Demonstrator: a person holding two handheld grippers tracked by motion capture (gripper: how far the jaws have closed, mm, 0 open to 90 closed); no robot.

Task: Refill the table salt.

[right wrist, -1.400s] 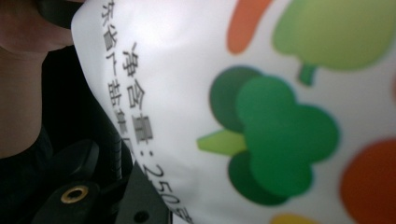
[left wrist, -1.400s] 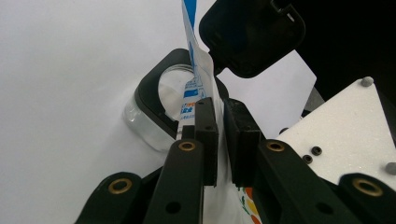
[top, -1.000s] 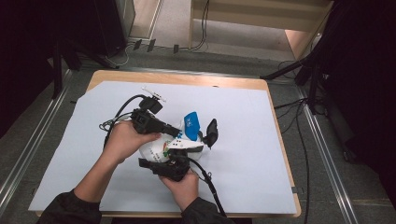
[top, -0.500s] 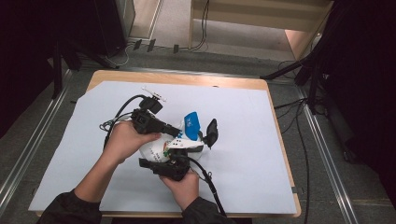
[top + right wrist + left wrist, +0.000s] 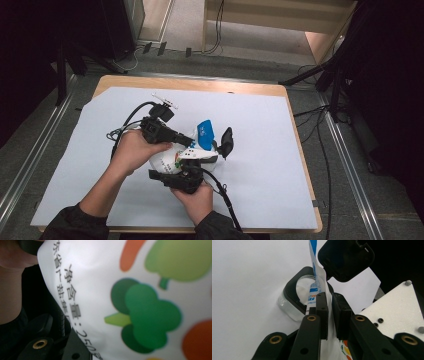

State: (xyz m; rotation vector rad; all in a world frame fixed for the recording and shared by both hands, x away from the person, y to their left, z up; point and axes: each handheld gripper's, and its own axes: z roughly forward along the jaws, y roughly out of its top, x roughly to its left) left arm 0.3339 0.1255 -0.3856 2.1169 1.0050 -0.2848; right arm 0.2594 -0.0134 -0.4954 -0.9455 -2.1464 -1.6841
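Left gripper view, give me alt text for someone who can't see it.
The left gripper pinches the edge of a white printed pouch between its black jaws. Behind it, a clear container with a black rim sits on the white table cover, its black lid flipped up.

From above our own side we look forward and down over the wooden table with its pale grey sheet (image 5: pixel 260 150). Along the left jaws we face the white printed plastic pouch (image 5: pixel 318 277) closely; our right camera sits almost against it (image 5: pixel 140 290), blurred.
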